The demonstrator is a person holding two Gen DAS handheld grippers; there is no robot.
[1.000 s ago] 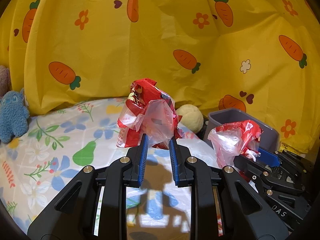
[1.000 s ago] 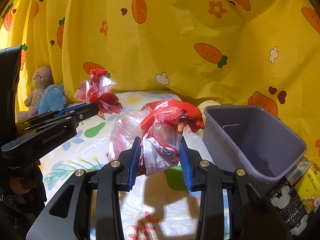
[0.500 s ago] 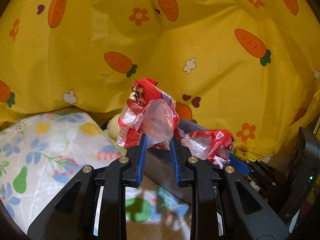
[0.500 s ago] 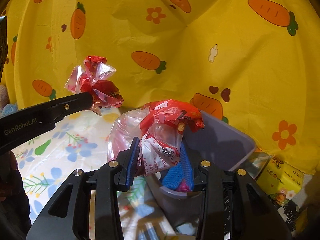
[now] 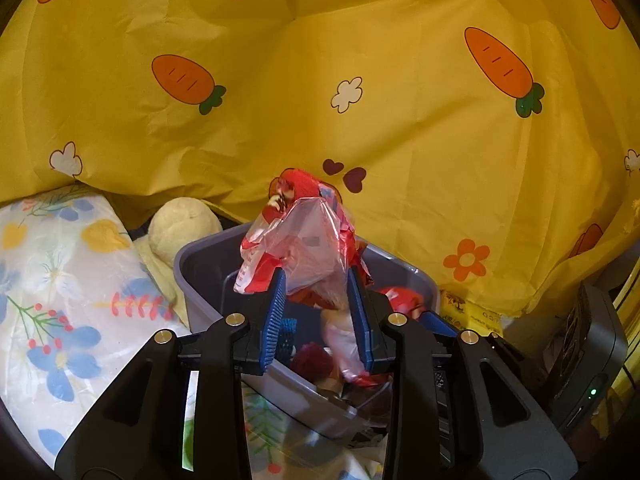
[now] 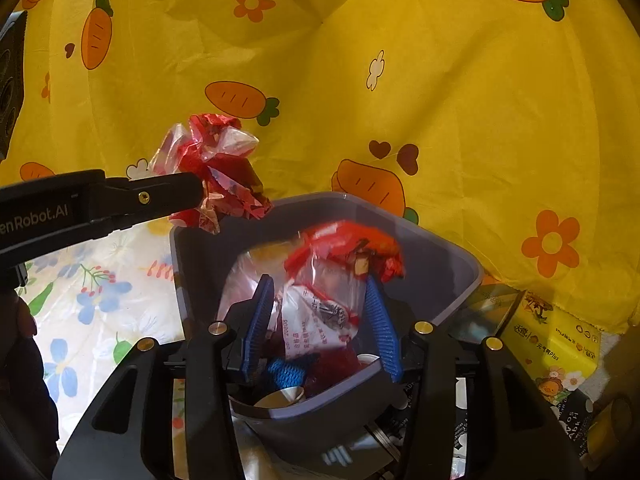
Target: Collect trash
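Already both grippers, left [image 5: 316,312] and right [image 6: 320,320], hung above the bin [image 6: 460,264], jaws just parted, wrappers [image 5: 304,240] slipping.

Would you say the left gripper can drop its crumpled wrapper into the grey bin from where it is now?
Probably yes. The left gripper is over the grey bin, whose open top has nothing covering it. Its jaws have just been opening with the red-and-clear wrapper between them. The right gripper shares the opening but leaves room.

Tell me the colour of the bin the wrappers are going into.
Grey-purple. The bin shows best in the right wrist view.
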